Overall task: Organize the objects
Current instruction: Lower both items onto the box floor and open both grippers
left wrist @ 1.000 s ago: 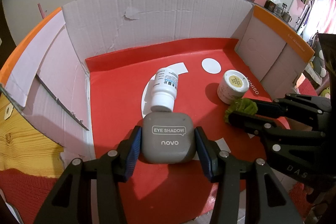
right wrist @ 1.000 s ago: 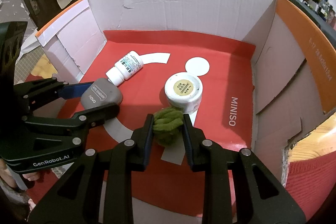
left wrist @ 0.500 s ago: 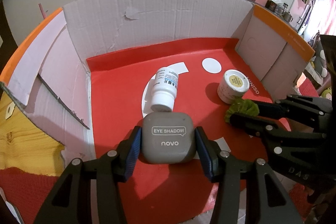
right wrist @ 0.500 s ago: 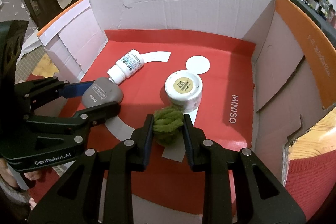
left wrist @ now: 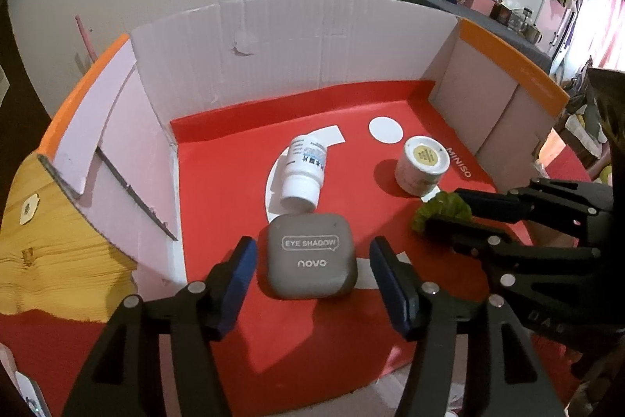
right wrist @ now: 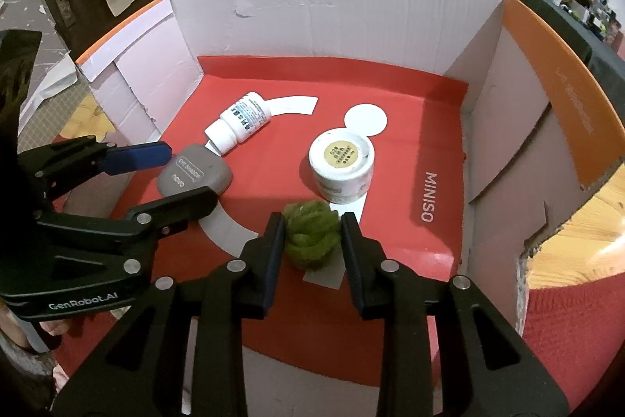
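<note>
A grey eye-shadow case (left wrist: 310, 256) lies on the red floor of a cardboard box. My left gripper (left wrist: 312, 262) straddles it with its jaws open, a gap on each side; the case also shows in the right wrist view (right wrist: 195, 172). My right gripper (right wrist: 310, 233) has its fingers around a green fuzzy ball (right wrist: 310, 237), with small gaps showing on both sides; the ball also shows in the left wrist view (left wrist: 443, 212). A white pill bottle (left wrist: 304, 169) lies on its side just beyond the case. A white round jar (right wrist: 341, 167) stands behind the ball.
The box (right wrist: 332, 26) has tall white cardboard walls at the back and sides, with orange rims. Its red floor (left wrist: 218, 182) carries white markings and the word MINISO. Wooden surface (left wrist: 39, 241) and red cloth lie outside the box.
My left gripper has opened off the eye-shadow case, which now rests on the floor. My right gripper's fingers have spread slightly around the green ball.
</note>
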Demonstrator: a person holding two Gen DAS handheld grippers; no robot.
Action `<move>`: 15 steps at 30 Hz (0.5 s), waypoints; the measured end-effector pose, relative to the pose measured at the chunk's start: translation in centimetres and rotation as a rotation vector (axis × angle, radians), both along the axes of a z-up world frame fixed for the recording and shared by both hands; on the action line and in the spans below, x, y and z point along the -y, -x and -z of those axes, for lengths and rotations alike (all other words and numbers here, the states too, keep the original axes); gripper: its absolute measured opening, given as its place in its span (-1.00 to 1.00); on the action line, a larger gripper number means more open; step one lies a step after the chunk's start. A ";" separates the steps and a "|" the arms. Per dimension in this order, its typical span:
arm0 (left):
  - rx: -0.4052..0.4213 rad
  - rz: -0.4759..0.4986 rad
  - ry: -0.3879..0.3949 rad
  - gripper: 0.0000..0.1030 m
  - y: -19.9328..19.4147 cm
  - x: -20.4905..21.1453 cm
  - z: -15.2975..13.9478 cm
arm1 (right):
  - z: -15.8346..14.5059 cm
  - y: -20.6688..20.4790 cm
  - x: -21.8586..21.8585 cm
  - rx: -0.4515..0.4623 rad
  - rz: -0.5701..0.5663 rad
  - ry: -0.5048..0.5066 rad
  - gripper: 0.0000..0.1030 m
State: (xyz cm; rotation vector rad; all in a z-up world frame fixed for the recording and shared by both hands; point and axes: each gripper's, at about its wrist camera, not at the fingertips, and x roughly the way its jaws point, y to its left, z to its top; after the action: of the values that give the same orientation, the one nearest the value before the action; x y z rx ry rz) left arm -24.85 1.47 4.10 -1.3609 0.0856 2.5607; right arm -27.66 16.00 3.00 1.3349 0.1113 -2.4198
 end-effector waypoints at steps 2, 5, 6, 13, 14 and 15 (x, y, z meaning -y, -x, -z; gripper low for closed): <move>-0.002 -0.002 0.003 0.21 -0.2 0.1 -0.1 | -0.1 -0.1 0.0 -0.001 0.000 -0.001 -0.45; -0.006 -0.006 0.002 0.28 -0.6 0.3 -0.3 | -0.2 -0.2 0.1 -0.005 -0.001 -0.006 -0.09; -0.014 -0.016 0.007 0.29 -0.7 0.5 -0.5 | -0.3 -0.4 0.1 -0.016 0.007 -0.018 0.13; -0.041 -0.031 0.022 0.36 -1.5 1.0 -1.0 | -0.8 -0.8 -0.3 -0.032 0.015 -0.010 0.17; -0.043 -0.031 0.024 0.36 -1.6 1.0 -1.0 | -0.8 -0.8 -0.3 -0.031 0.013 -0.010 0.17; -0.042 -0.030 0.024 0.36 -1.7 1.0 -1.0 | -0.9 -0.9 -0.3 -0.031 0.012 -0.010 0.17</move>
State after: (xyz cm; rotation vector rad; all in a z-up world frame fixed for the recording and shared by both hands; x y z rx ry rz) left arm -23.14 0.44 5.15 -1.3264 0.1045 2.6214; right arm -26.81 16.30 3.85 1.3063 0.1237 -2.4534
